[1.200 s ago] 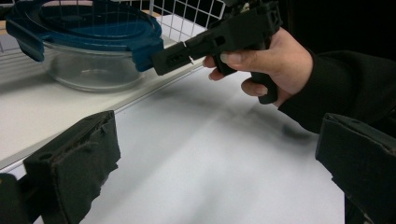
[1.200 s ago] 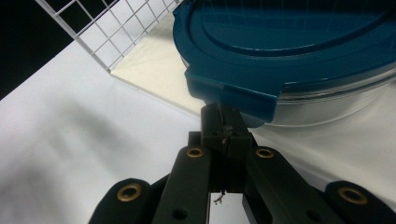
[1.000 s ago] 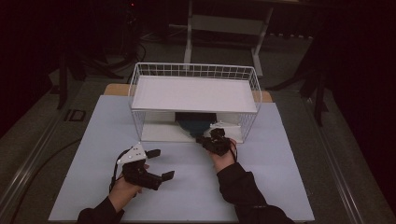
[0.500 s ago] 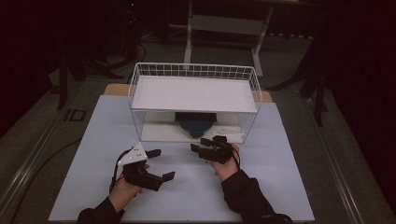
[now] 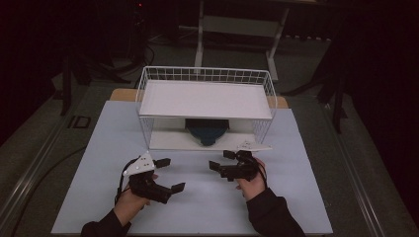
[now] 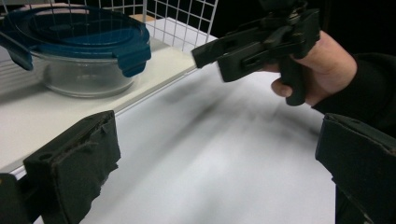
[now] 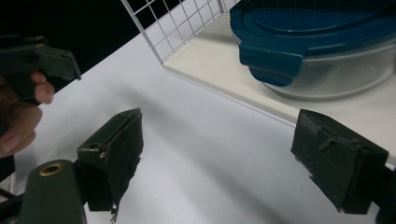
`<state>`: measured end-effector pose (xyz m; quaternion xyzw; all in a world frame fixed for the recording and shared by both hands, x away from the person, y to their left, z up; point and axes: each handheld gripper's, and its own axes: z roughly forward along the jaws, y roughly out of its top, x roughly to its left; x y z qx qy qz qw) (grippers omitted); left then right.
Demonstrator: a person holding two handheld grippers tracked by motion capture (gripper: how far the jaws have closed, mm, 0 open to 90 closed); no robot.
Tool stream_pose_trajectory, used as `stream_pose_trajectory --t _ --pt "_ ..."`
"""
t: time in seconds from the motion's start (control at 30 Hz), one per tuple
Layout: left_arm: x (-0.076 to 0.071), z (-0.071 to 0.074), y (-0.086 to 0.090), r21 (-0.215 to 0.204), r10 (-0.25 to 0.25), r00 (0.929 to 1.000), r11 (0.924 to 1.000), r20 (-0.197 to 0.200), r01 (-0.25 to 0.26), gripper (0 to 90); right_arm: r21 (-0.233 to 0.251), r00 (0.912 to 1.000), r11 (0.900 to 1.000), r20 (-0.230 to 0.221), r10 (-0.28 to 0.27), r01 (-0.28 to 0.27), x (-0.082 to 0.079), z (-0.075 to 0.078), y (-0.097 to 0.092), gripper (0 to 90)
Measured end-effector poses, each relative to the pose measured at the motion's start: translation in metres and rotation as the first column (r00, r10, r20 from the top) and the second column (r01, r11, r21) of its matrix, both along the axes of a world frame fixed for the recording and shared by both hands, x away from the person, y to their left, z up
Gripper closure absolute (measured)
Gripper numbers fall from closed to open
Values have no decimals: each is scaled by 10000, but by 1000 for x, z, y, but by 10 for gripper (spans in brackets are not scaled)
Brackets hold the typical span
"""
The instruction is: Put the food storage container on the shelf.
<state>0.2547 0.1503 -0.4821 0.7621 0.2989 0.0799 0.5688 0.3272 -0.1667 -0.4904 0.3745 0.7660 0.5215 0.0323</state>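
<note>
In the high view a white wire rack (image 5: 205, 98) is seen across the upper middle of the frame, standing on a pale blue table (image 5: 306, 197), and the glass container with a blue lid (image 5: 206, 132) is seen at the centre, set on the rack's lower white shelf (image 5: 168, 140) under the upper one. In the right gripper view the container (image 7: 322, 51) fills the upper right, resting flat on the shelf with its lid clipped down and nothing touching it. The right gripper (image 5: 229, 163) is shown just below and right of the container in the high view, over bare table in front of the shelf edge; its jaws have just been opening and are spread wide, with nothing between them, and its pads (image 7: 114, 149) are well clear of the glass. The left gripper (image 5: 165, 174) is held at the lower left of the high view, also spread wide and empty, well apart from the rack. In the left gripper view the container (image 6: 74, 51) sits in the upper left and the right gripper (image 6: 205, 53) in the upper right. From how things lie, the placing of the container on the lower shelf is judged done, with only the drawing back of the hands left; whether it sits fully back on the shelf is hard to tell in this dim light, though it appears centred.
</note>
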Motion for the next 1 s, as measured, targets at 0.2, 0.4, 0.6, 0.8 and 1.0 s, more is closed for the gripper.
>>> stream_pose_trajectory --t 0.2,0.4,0.6,0.8,1.0 --pt "-1 1 -1 -24 -151 9999 9999 -55 151 0 -54 9990 9995 308 -324 325 -14 1 -19 166" --pt "-3 0 1 27 -199 9998 9998 -32 199 0 -55 9969 9978 417 -663 666 -27 3 -38 166" --pt "-4 0 3 40 -154 9999 9999 -13 154 0 -211 9954 9968 580 -761 774 -41 3 -51 166" --pt "-6 -1 4 117 -110 9999 9999 61 109 0 -261 9939 9961 741 -819 841 -51 4 -61 166" --pt "-7 0 6 99 -99 9999 9999 77 99 0 -264 9930 9961 853 -817 842 -62 3 -74 167"
